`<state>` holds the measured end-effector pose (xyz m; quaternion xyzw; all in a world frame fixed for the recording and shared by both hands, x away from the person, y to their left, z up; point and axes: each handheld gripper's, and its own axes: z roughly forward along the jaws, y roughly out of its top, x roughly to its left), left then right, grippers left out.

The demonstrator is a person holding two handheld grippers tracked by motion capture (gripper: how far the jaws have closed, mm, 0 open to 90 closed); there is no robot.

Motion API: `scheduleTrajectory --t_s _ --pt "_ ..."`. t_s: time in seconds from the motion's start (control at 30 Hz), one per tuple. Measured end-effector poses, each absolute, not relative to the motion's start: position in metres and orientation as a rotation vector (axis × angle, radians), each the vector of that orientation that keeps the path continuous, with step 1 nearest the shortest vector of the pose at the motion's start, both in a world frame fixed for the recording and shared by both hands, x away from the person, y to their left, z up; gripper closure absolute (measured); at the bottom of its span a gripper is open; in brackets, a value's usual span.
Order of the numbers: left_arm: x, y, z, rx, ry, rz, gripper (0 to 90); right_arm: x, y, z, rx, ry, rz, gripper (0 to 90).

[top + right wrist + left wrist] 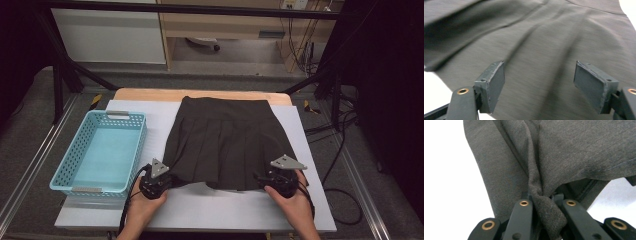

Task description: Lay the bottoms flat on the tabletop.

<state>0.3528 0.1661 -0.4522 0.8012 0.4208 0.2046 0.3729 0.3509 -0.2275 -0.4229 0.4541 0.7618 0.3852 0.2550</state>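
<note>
Two grippers work a dark skirt [225, 142]: left gripper [543, 201] clenches its hem, right gripper [539, 85] hovers spread above the cloth.

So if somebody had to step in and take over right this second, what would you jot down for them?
Left gripper: shut on the skirt, a bunch of hem pinched between its jaws at the near left corner.
Right gripper: open, jaws wide over the skirt's near right corner, nothing gripped.
Skirt lies flat on the white sheet, waistband at the far side. Blue basket sits left of it, nothing inside.
Done: left corner gripped.
Left: probably close the right gripper on its corner, then fold or lift the skirt, maybe into the basket.
</note>
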Motion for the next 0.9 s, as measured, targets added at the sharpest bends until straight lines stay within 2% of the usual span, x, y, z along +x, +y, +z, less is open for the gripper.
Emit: scheduleTrajectory --t_s 0.37,0.7,0.8,0.9 --pt "0.353 0.168 -0.456 2.021 1.104 0.482 82.1 0.357 -0.282 -0.429 1.409 1.975 0.963 13.3" --pt "0.354 0.167 -0.456 2.024 1.1 0.486 81.2 0.363 -0.286 -0.461 1.487 2.031 0.919 8.2" --pt "0.354 0.167 -0.456 2.022 1.101 0.485 81.0 0.362 -0.28 -0.461 1.478 2.04 0.923 9.8" --pt "0.354 0.167 -0.456 2.021 1.101 0.483 81.0 0.36 -0.277 -0.46 1.449 2.054 0.936 19.2"
